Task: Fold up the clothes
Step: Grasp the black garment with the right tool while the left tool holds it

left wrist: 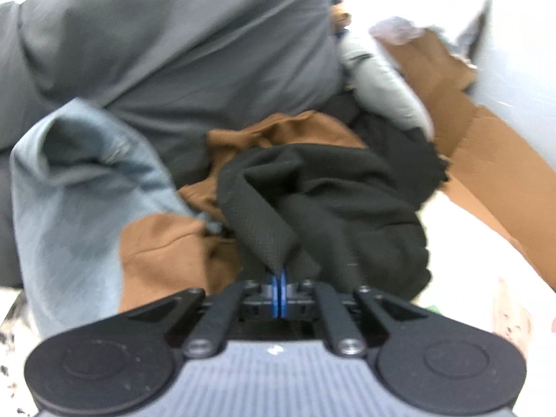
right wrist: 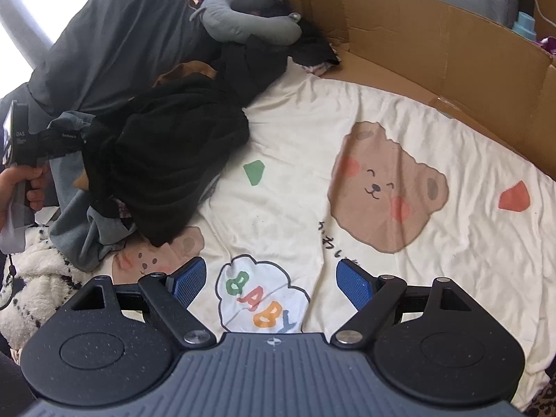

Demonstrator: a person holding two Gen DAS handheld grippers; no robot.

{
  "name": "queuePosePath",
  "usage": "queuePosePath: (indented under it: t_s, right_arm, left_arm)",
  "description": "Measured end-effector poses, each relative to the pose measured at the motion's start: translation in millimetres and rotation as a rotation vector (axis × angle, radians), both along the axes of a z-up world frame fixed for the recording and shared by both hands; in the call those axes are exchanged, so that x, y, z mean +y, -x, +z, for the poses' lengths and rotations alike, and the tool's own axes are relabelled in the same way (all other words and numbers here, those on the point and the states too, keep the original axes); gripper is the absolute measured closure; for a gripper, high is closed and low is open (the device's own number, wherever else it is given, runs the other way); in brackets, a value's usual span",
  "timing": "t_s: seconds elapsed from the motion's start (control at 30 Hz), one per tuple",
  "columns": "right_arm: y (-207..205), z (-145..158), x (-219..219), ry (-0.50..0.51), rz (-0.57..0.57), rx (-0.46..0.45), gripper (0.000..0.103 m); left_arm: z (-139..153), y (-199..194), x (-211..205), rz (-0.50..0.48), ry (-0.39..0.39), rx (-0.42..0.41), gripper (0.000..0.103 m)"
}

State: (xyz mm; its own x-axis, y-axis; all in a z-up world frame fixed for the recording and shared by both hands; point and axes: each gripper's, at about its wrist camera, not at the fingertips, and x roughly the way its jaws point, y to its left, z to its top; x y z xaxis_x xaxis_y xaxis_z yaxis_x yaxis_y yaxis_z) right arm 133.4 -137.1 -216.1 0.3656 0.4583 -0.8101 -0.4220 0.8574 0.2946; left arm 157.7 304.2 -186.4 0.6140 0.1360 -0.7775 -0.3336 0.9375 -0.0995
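Clearly, our left hand-held gripper [left wrist: 279, 279] is pressed together on a fold of the black garment [left wrist: 330, 208], its blue pads pinching the textured cloth right at the tips. That black garment lies bunched on top of a heap of clothes: a brown piece [left wrist: 163, 250] sits under it and to its left, and a light blue-grey piece [left wrist: 69, 187] drapes over the heap's left side. Behind them rises a large dark grey bundle [left wrist: 173, 41]. The left wrist view is blurred, so we cannot make out finer detail.

Our right hand-held gripper [right wrist: 271, 278] is spread wide and grips nothing; its blue pads [right wrist: 189, 279] hover above a cream blanket [right wrist: 295, 132] printed with a bear face [right wrist: 385, 187] and a cloud reading "BABY" [right wrist: 260, 299]. From this view the black garment [right wrist: 166, 160] is heaped at the blanket's left edge, over the blue-grey piece [right wrist: 80, 229]. At far left, a hand [right wrist: 21, 187] holds the other tool's handle beside the heap. A grey curved pillow [right wrist: 243, 17] lies behind the clothes, and flattened cardboard [right wrist: 434, 34] borders the blanket's far side.
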Motion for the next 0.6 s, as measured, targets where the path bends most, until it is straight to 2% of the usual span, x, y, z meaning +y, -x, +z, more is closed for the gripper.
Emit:
queuePosePath:
  t_s: [0.13, 0.27, 0.6]
  right_arm:
    - [-2, -4, 7, -0.023, 0.002, -0.006, 0.016]
    - [-3, -6, 12, -0.048, 0.004, -0.005, 0.016]
    - [-7, -10, 22, -0.105, -0.001, 0.001, 0.016]
  left_arm:
    - [2, -1, -24, -0.061, 0.066, -0.019, 0.101]
    - [0, 1, -53, -0.140, 0.080, -0.030, 0.101]
    - [-16, 13, -116, -0.336, 0.159, 0.017, 0.101]
